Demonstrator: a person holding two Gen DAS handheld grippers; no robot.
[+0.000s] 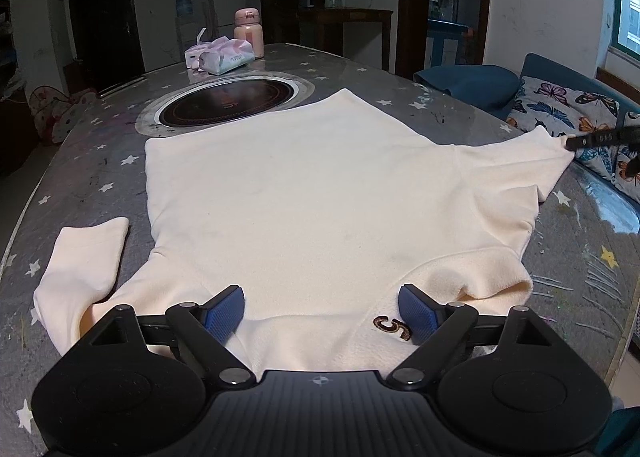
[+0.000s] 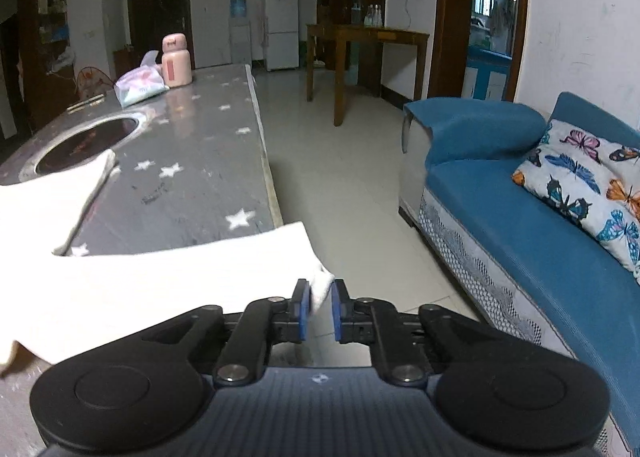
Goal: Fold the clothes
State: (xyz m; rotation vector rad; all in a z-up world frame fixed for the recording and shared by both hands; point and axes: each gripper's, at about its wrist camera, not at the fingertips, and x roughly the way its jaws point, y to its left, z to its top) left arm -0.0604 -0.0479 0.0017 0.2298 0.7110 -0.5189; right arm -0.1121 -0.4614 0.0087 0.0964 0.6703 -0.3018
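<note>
- cream sweatshirt lies flat on the star-print table, hem toward the round cooktop, collar nearest the camera.
- Left of the cooktop-side hem: loose sleeve lies bent on the table, untouched.
- left gripper hovers over the collar, fingers wide apart, nothing between them.
- Readable: embroidered brown "5" by the collar (only legible mark; tissue pack print too small).
- right gripper is past the table edge, fingers nearly together with the right cuff between them; firmness of pinch unclear.
- Risk: thin bite on cuff slips out; pulling outward drags the body toward the edge, skewing the fold.
</note>
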